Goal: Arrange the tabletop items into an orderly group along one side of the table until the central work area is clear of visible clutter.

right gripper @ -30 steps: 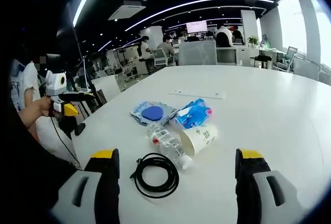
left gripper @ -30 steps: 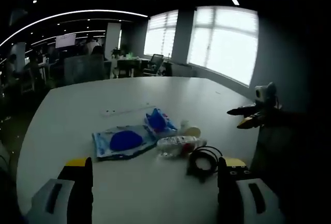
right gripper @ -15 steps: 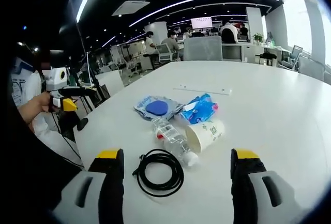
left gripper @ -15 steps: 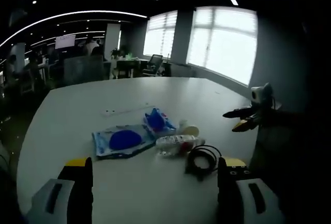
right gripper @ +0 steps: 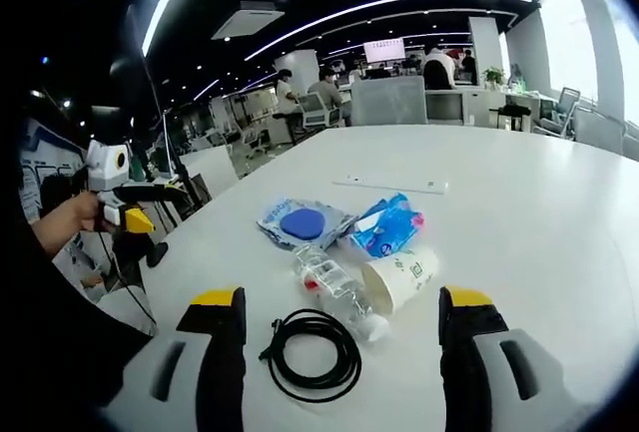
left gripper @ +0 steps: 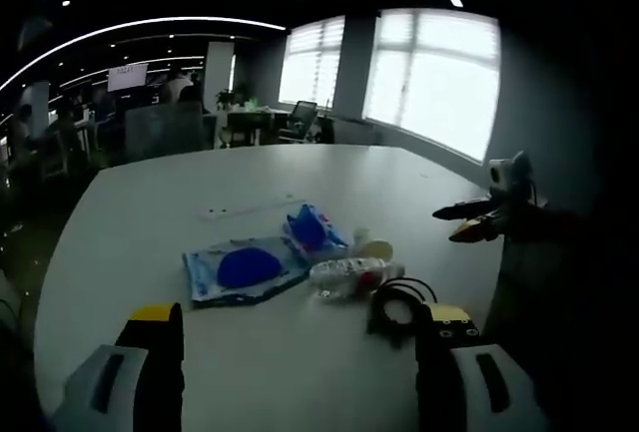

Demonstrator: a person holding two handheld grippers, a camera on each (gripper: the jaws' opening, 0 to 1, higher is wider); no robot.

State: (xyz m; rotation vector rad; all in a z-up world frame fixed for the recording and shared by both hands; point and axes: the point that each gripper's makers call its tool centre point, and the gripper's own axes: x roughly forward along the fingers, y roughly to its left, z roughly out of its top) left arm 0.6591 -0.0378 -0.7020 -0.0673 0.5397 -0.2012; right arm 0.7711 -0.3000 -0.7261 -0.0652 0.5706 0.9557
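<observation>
Dim open-plan office space with ceiling light strips and bright windows surrounds a broad white counter [right gripper: 519, 213] where a small cluster of items lies. Taking the clear plastic bottle [right gripper: 334, 287] as the landmark, it lies on its side near the counter's near edge, with a paper cup [right gripper: 401, 277] tipped over and touching it on one side. A coiled black cable [right gripper: 312, 354] rests just beside the bottle, nearer the right gripper [right gripper: 339, 352]. Beyond the bottle lie a blue snack packet [right gripper: 389, 224] and a clear pouch with a round blue object [right gripper: 300, 222] inside, side by side. Farther past the bottle, a long white strip [right gripper: 389, 185] lies flat, well apart from the cluster.

In the left gripper view the same bottle [left gripper: 349, 274] sits between the pouch [left gripper: 245, 269] and the cable [left gripper: 399, 304]. The left gripper [left gripper: 300, 362] hovers short of the items, its fingers spread wide and holding nothing. The right gripper's fingers are likewise wide apart and empty.
</observation>
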